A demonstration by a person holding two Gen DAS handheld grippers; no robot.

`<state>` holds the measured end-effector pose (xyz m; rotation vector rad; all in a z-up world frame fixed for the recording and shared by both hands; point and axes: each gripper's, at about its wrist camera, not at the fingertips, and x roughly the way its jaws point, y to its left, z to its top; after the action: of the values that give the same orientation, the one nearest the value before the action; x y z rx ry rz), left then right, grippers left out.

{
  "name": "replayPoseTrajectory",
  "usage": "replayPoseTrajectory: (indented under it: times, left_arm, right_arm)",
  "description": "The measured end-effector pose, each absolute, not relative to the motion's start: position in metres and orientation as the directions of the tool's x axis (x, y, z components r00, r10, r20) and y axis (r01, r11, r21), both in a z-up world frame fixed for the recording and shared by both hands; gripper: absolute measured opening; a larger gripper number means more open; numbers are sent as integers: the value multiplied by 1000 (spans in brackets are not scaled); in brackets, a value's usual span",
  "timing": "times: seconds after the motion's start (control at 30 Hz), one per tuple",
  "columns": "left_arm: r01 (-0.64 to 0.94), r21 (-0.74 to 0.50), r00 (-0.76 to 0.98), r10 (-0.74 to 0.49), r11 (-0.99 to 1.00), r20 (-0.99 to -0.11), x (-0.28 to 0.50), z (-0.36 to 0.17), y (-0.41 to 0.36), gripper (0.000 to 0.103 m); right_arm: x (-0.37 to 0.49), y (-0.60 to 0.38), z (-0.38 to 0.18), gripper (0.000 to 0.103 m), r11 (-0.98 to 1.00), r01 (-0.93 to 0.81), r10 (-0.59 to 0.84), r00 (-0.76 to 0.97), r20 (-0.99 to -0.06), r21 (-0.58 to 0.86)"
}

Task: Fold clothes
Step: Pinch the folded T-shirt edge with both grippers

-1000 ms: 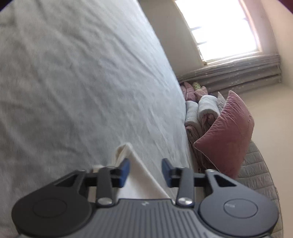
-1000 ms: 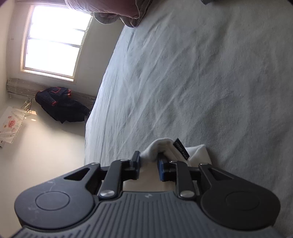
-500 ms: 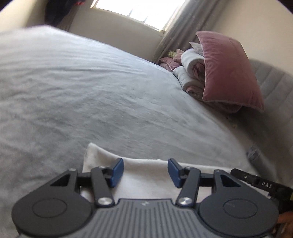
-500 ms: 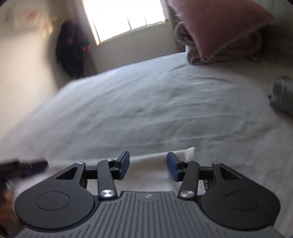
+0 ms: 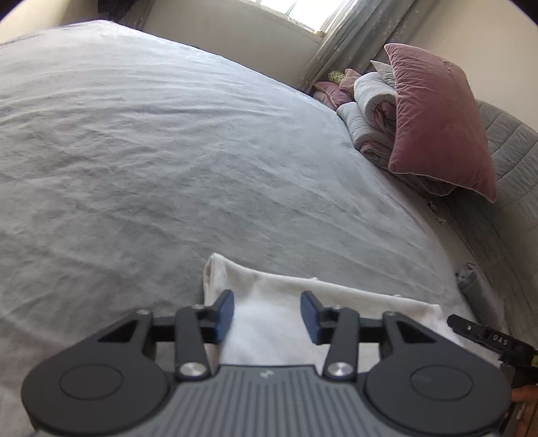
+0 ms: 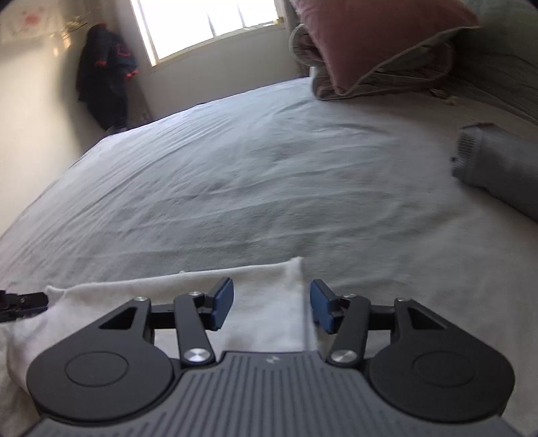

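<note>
A folded white garment lies flat on the grey bed sheet near the front edge. My left gripper hovers over its left end with the blue pads apart and nothing pinched. The same white garment shows in the right wrist view, where my right gripper hangs over its right edge. Its jaws are opening, and the cloth lies below them, not pressed. The tip of the right gripper pokes in at the lower right of the left wrist view.
A pink velvet pillow leans on rolled bedding at the headboard. A rolled grey garment lies on the bed to the right. A dark jacket hangs by the window. A hand shows at the lower right.
Both grippers rolled upright and lifted off the garment. The right one, shut on the white cloth a second ago, has let go and spread its jaws. The garment now lies flat.
</note>
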<state>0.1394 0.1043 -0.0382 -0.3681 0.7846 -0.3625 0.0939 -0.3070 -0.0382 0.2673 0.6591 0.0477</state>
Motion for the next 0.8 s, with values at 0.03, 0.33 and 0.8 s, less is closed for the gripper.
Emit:
replayPoseTrajectory:
  times: [0.03,0.33,0.8]
  left_arm:
    - [193,-454,646,-461,870,-609,133,-33,105,45]
    - [247,-425,596,-482,871,-643,83,-42,110,34]
    - [82,-595,584,-522,800,-622,80,-48,156,77]
  right_arm:
    - [87,-306,-33,55,964,24,143,793,-592,265]
    - [43,-278,-27,55,976,-66,185,760,-623,209]
    - [29,-335,-26,58,848,69,290,770,-568,526]
